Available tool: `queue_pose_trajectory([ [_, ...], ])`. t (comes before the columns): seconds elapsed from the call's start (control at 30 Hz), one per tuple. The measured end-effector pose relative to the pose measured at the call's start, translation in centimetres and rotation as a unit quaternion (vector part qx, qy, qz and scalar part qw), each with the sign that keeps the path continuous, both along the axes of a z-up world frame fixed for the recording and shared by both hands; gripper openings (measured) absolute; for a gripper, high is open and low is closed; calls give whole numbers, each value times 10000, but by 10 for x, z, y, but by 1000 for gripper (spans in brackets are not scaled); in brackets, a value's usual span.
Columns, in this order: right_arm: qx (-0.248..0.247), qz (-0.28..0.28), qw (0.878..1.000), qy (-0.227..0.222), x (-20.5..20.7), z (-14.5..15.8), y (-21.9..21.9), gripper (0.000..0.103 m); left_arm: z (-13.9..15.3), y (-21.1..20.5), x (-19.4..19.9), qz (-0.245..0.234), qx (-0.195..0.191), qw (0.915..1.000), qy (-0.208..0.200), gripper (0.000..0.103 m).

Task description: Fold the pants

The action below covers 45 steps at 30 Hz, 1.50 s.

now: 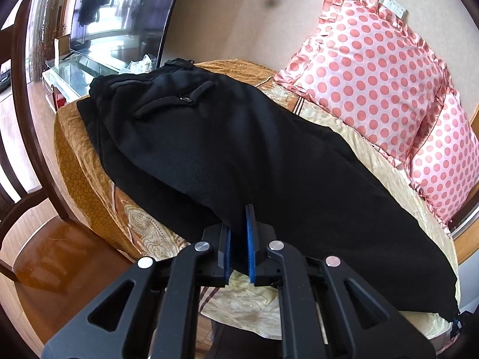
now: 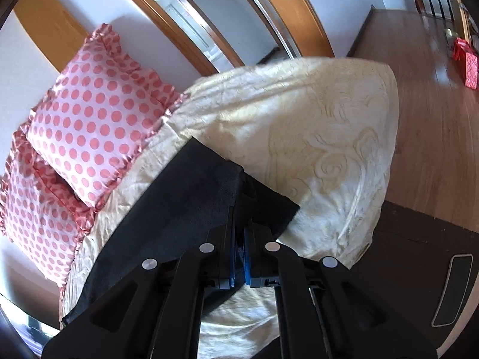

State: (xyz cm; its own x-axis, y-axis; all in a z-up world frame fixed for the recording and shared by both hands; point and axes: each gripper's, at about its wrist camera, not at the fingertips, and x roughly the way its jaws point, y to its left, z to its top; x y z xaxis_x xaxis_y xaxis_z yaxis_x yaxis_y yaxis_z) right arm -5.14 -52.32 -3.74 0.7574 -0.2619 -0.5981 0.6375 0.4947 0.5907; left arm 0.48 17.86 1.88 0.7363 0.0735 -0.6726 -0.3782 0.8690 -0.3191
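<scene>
both grippers (image 1: 238, 233) (image 2: 239, 233) clamping black pants (image 1: 239, 137), bed (image 2: 314, 113)

Colours: black on gold and cream.
Black fabric pants (image 1: 239, 149) plain; quilted bedspread (image 2: 314, 125) cream with swirl pattern, gold-orange at its far edge; ruffled satin pillows (image 1: 368, 74) pink-white with coral polka dots; gripper pads (image 1: 249, 239) blue.

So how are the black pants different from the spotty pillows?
The pants are plain black; the pillows are pink-white with red dots. The pants lie flat along the bed; the pillows are puffy and propped against the wall. Both grippers pinch the pants, left and right; neither grips the pillows. Both rest on the bed.
</scene>
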Motion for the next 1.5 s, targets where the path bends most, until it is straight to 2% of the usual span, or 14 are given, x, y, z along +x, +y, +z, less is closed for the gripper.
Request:
queue_pose_trajectory([
  [0.2, -155, 15, 9999, 35, -5, 3, 4, 4, 10, 8, 3, -134, 20, 9998, -120, 8],
  [0.3, -256, 18, 9997, 57, -6, 1, 7, 4, 0, 10, 5, -109, 13, 9999, 32, 8],
  [0.37, -469, -31, 9987, 206, -6, 5, 12, 5, -4, 10, 0, -81, 28, 9999, -65, 12],
  [0.43, -499, -55, 9984, 258, -9, 7, 14, 14, -3, 9, -5, -66, 100, 9998, -152, 15],
  [0.5, -698, -212, 9968, 323, -14, 13, 18, 22, 2, 15, -14, 39, 81, 9994, -321, 27],
  [0.53, -926, -369, 9941, 433, -17, 19, 23, 38, 4, 21, -19, 132, 39, 9990, -415, 30],
  [0.6, -1438, -559, 9868, 494, -22, 31, 34, 55, 10, 37, -29, 414, -76, 9971, -638, 39],
  [0.7, -2176, -317, 9744, 458, -12, 50, 60, 55, 16, 65, -31, 743, -286, 9939, -762, 40],
  [0.73, -2393, 5, 9701, 401, -1, 55, 73, 55, 17, 72, -28, 789, -344, 9933, -766, 39],
  [0.83, -2578, 700, 9634, 237, 25, 60, 100, 55, 18, 96, -16, 973, -510, 9915, -700, 38],
  [0.97, -2584, 1455, 9550, 103, 55, 57, 130, 55, 10, 117, 4, 1006, -780, 9909, -435, 32],
  [1.13, -2426, 1971, 9498, 156, 82, 47, 157, 55, 2, 132, 8, 1230, -1036, 9863, -367, 27],
  [1.27, -2495, 2169, 9437, 140, 88, 48, 172, 55, -1, 135, 9, 1356, -1115, 9840, -311, 23],
  [1.5, -2623, 2338, 9361, 155, 90, 49, 178, 55, 5, 145, -4, 1707, -1240, 9767, -394, 24],
])
